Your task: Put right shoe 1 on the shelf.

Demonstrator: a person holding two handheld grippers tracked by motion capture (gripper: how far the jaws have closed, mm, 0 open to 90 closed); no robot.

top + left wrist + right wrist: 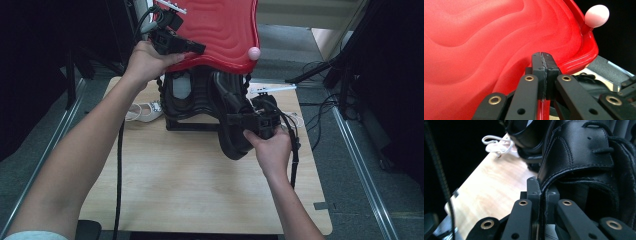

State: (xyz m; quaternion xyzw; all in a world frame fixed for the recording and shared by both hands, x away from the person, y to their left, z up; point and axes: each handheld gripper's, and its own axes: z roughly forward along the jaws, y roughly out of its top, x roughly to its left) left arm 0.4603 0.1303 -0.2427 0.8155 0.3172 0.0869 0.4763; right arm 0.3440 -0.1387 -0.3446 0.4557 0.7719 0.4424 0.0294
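Pinching only the collar of the black shoe [584, 157], your right gripper [255, 122] may lose it — left gripper [172, 42], clamped on the red lid [220, 30] upper centre, probably holds.

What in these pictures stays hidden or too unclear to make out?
- High view: the rack holding the second shoe is mostly hidden under the red lid.
- High view: the lid's far end is cut off by the top edge.
- Right claw view: the shoe's toe runs past the frame.
- Left claw view: the background is black.
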